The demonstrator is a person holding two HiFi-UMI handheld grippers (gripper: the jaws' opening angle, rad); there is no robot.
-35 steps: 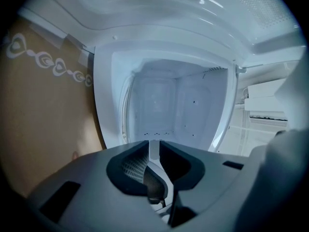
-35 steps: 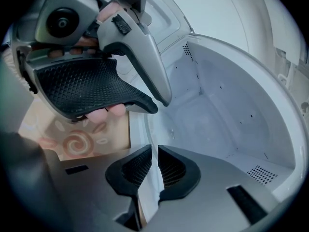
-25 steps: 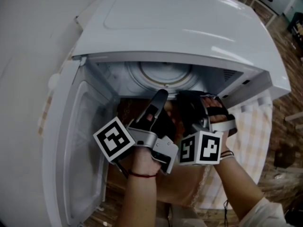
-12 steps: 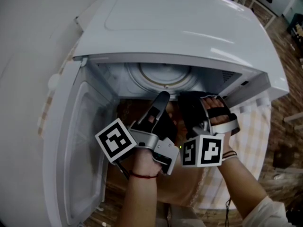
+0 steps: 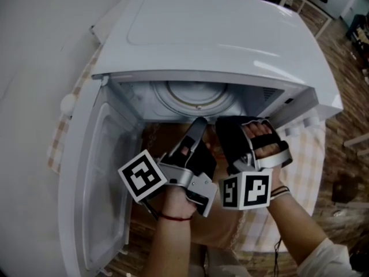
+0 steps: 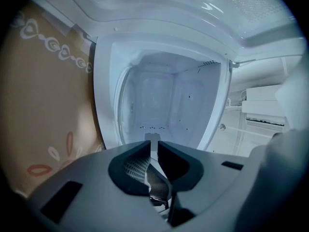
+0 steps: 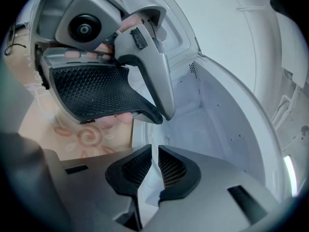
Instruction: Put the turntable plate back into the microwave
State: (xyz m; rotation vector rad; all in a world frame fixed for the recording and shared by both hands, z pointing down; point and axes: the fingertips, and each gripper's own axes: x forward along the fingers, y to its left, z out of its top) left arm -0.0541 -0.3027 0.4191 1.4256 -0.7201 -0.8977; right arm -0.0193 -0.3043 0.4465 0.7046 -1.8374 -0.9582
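Black-padded jaws of the left gripper (image 5: 198, 124) sit pressed together with nothing between them. The right gripper (image 5: 229, 126), just beside it, is closed and empty too. Both are at the mouth of the white microwave (image 5: 230, 33), whose door (image 5: 98, 172) is swung wide to the left. The turntable plate (image 5: 196, 94) lies flat inside the cavity, just beyond the jaw tips — neither gripper holds it. A brown patterned cloth (image 5: 167, 134) lies below the grippers.
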